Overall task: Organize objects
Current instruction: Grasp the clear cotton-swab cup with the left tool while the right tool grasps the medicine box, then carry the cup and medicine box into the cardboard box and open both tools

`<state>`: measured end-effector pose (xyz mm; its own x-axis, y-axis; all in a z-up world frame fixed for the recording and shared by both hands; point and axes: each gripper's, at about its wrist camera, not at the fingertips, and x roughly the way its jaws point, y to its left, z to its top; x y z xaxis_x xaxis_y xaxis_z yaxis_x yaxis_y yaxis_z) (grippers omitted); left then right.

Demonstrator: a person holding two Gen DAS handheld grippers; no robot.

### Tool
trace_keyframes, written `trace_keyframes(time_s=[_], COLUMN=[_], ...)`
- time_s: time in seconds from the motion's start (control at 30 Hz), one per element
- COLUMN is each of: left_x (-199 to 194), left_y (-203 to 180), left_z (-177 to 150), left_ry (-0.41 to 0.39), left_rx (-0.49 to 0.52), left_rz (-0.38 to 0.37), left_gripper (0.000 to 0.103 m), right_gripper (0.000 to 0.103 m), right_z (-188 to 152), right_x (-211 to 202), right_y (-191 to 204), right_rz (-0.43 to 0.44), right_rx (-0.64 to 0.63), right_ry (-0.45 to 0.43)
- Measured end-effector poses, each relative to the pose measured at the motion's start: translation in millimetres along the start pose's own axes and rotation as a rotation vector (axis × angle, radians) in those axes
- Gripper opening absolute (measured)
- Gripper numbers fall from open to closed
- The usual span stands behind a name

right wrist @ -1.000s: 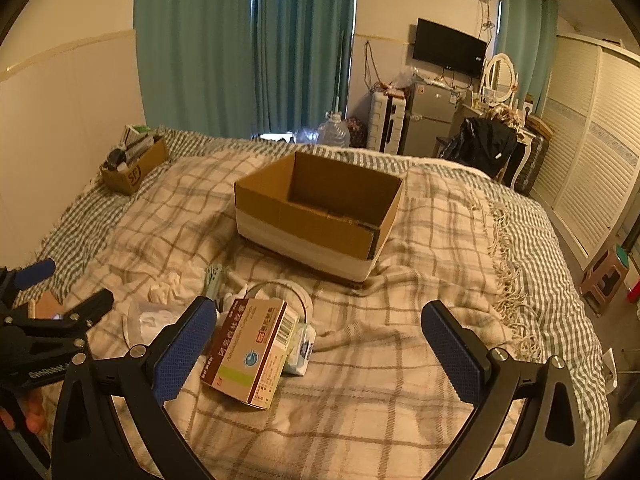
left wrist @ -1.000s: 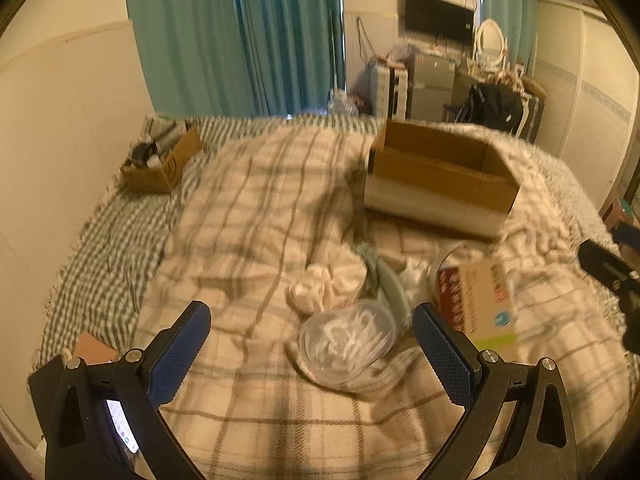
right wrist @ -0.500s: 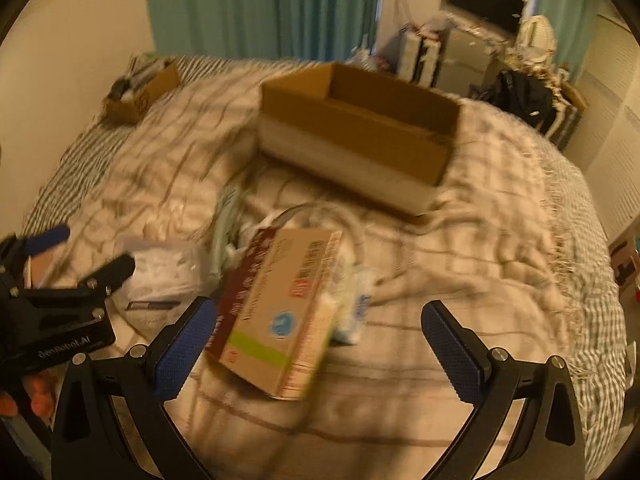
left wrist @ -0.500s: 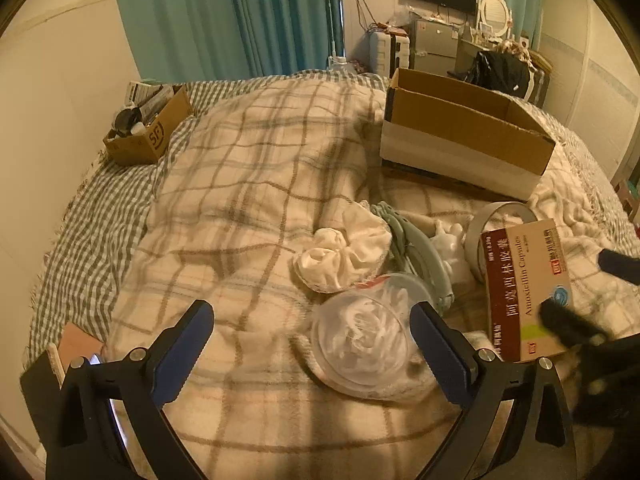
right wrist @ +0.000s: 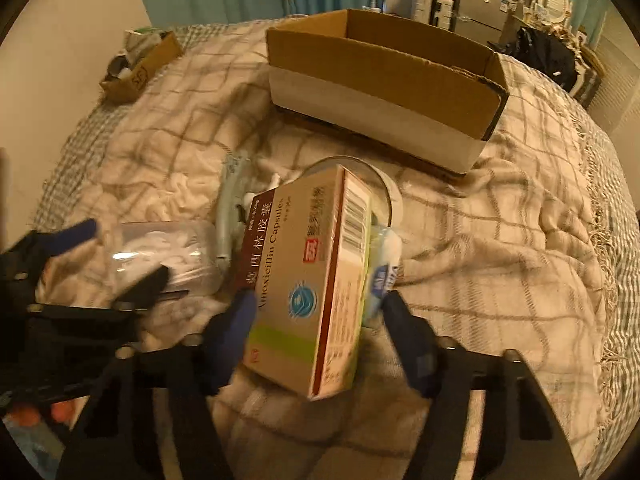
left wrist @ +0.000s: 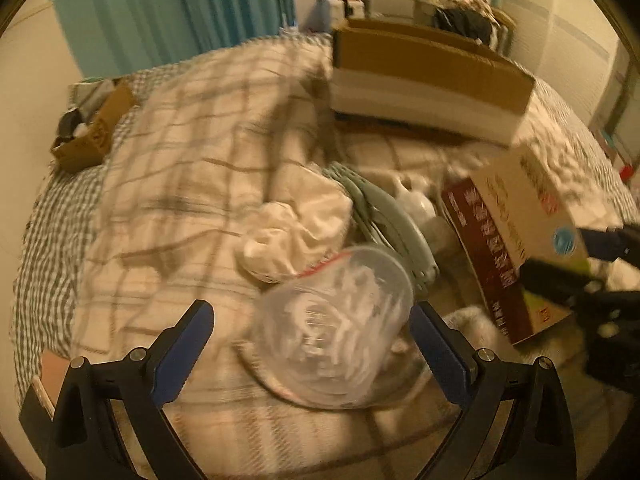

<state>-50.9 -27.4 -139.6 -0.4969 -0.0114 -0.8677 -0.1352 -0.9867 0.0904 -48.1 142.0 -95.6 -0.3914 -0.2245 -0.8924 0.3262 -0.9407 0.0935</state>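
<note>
Right tongs (right wrist: 316, 320) straddle the medicine box (right wrist: 308, 284) lengthwise, not yet pinching, while the left tongs (left wrist: 310, 344) gape around the clear tub (left wrist: 336, 320).

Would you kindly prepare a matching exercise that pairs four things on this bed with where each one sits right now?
Things:
1. medicine box
2. clear plastic container
3. large cardboard box
4. small cardboard box

Places:
a. far left edge of the bed, near the wall
b. between the right tongs
c. between the open left tongs
d. middle of the blanket, behind the pile, open on top

Pairs: 1-b, 2-c, 3-d, 4-a
</note>
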Motion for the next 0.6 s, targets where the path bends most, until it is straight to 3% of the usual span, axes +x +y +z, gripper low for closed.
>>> trace_keyframes(time_s=[0.07,0.17,0.6], left_x=[0,-5,-63], left_y=[-7,-12,-21], left_z=[-2,-3,-4], left_ry=[0.000,-0.014,-0.119], left_rx=[0.032,0.061,0.058], left_rz=[-0.008,-0.006,-0.015], left_gripper=[0.086,0.076,0.069], right_gripper=[0.043,0.037,0.032], right_z=[1,2,1], right_x=[-7,-18,-72], right_y=[2,12,-6], right_rz=[0.008,0.020,-0.043], right_rx=[-0.018,-0.056,-0.047], right_ry=[-0.016,-0.047,-0.187])
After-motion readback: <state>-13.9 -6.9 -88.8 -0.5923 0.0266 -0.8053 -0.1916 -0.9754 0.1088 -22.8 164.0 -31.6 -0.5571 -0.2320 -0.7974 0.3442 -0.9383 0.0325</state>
